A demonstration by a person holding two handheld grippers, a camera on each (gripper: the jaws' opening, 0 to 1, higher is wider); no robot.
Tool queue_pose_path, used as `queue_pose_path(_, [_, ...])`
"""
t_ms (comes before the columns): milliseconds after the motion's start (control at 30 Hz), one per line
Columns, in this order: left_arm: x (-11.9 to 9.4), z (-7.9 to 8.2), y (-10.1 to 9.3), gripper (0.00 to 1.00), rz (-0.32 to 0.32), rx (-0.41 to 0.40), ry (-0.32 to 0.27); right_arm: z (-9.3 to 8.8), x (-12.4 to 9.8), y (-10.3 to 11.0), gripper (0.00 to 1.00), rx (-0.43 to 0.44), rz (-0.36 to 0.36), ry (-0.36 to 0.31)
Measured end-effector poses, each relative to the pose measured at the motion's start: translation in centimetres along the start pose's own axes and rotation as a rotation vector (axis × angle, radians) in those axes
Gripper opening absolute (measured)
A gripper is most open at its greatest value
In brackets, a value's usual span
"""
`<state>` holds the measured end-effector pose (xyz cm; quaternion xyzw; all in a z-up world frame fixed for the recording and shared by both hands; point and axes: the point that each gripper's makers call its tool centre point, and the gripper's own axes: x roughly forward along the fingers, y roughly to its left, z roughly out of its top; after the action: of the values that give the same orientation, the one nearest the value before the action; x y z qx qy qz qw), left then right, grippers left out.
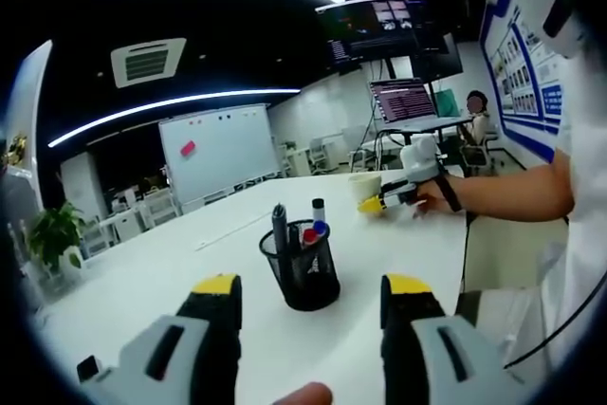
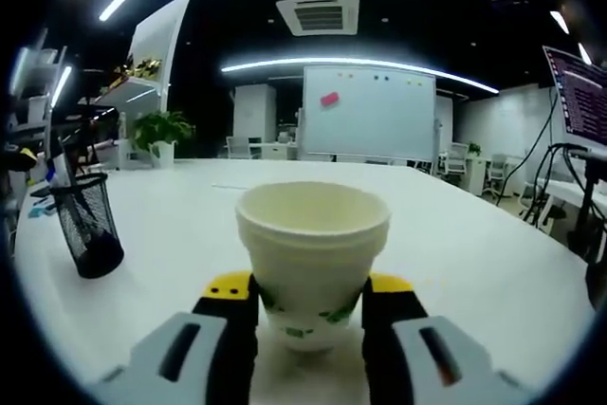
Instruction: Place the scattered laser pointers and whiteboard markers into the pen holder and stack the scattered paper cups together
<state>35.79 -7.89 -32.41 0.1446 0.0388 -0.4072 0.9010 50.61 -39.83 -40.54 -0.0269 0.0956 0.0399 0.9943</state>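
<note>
Both jaws of the right gripper [image 2: 308, 315] are pressing against the sides of an upright paper cup [image 2: 313, 253] in the right gripper view, gripping it near its base as it is standing on the white table [image 2: 493, 263]. Off to the left in that view, the black mesh pen holder [image 2: 87, 225] is sitting well apart from the cup. In the left gripper view, the left gripper [image 1: 311, 315] is hovering with its jaws spread wide and nothing between them, and just beyond them the pen holder [image 1: 302, 267] is standing on the table [image 1: 142, 282] with several markers [image 1: 317, 217] poking up out of it. Farther along, a person's hand [image 1: 432, 198] is holding the right gripper [image 1: 372, 204] against the cup [image 1: 364, 185] near the table's far edge. Beyond the table, a whiteboard [image 1: 216, 151] is standing at the back of the room.
</note>
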Motion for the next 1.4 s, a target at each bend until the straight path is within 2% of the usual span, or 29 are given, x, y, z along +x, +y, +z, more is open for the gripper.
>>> queue_pose_path(833, [-0.1,0.1,0.1,0.59,0.013,0.003,-0.002,0.7,-0.6,-0.6,0.43,0.006,-0.018,-0.032])
queue_pose_path(967, [-0.1,0.0,0.1,0.59,0.013,0.005,0.001,1.1,-0.9,-0.8,0.43,0.034,-0.026,-0.043])
queue_pose_path(1400, [-0.3,-0.1,0.3,0.59,0.018,0.009,0.001,1.6,-1.3,-0.7,0.43,0.024,-0.025,-0.056])
